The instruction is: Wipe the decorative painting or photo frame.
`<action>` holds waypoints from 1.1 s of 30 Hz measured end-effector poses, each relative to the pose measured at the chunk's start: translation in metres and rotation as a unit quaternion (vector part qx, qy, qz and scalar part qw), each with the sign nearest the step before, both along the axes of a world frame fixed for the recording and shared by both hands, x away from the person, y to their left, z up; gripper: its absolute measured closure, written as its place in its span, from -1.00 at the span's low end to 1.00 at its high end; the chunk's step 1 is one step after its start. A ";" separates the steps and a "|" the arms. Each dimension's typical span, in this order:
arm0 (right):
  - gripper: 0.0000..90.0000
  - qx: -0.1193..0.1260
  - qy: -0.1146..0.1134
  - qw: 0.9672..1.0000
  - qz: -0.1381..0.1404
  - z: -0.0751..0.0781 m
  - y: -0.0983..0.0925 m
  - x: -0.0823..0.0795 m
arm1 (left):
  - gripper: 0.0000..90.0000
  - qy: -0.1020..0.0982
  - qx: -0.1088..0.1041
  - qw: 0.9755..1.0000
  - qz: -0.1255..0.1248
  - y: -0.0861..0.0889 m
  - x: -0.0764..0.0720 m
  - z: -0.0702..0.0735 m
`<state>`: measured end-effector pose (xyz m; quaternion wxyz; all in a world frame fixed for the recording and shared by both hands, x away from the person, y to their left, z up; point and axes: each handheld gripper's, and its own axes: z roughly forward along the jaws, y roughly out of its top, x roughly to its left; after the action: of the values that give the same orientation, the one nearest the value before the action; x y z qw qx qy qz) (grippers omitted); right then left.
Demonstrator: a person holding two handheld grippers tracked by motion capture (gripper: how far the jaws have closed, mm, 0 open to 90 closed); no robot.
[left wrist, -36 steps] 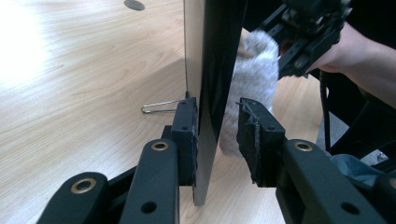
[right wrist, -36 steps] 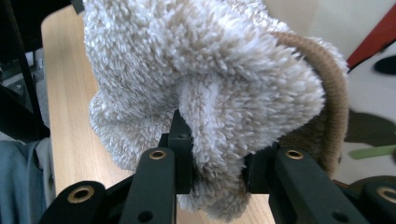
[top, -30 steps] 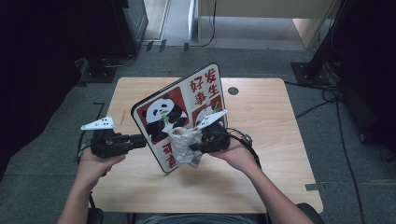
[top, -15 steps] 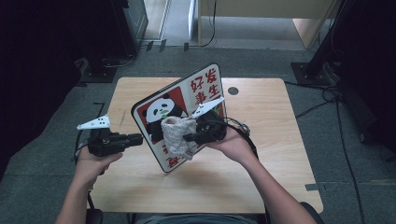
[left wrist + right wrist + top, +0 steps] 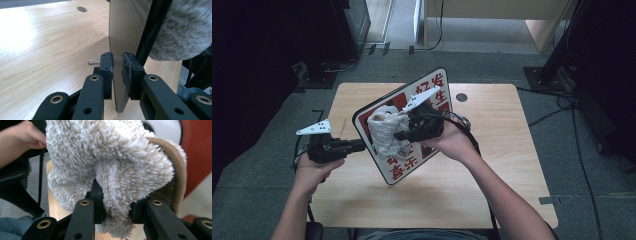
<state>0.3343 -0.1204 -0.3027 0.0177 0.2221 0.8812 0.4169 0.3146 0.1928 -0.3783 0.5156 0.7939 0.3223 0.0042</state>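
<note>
Cloth (image 5: pixel 110 167), fluffy and bunched, is clamped in the right hand-held gripper (image 5: pixel 404 131) and pressed against the panda board (image 5: pixel 432 97) for wiping. Left hand-held gripper (image 5: pixel 117 65) pinches the board's edge, propping it tilted above the worktop (image 5: pixel 507 145).

I see the board (image 5: pixel 404 125) up on edge over the middle of the tabletop (image 5: pixel 502 150), tilted, its low corner toward me. My left tongs (image 5: pixel 361 145) sit at the board's left edge, one jaw on each face, as the left gripper view shows. The cloth (image 5: pixel 384 132) lies against the board's near face, right of those tongs. My right tongs (image 5: pixel 399 136) come in from the right, pinching the cloth. The cable hole (image 5: pixel 461 97) lies behind the board, far side.
</note>
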 end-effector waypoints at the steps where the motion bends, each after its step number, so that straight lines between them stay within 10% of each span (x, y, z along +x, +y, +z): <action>1: 0.57 0.000 -0.002 1.000 0.001 0.003 0.001 0.000 | 0.76 -0.002 0.000 1.000 -0.001 0.000 0.001 0.000; 13: 0.57 0.016 -0.020 1.000 0.008 0.042 0.022 0.006 | 0.78 -0.004 -0.007 1.000 -0.017 -0.008 0.008 0.001; 33: 0.57 -0.011 -0.006 1.000 0.007 0.028 0.033 0.011 | 0.78 -0.008 -0.006 1.000 -0.020 -0.008 0.006 0.003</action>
<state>0.3450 -0.0872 -0.2742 0.0226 0.2128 0.8874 0.4083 0.3208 0.1851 -0.3758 0.5226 0.7973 0.3022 -0.0015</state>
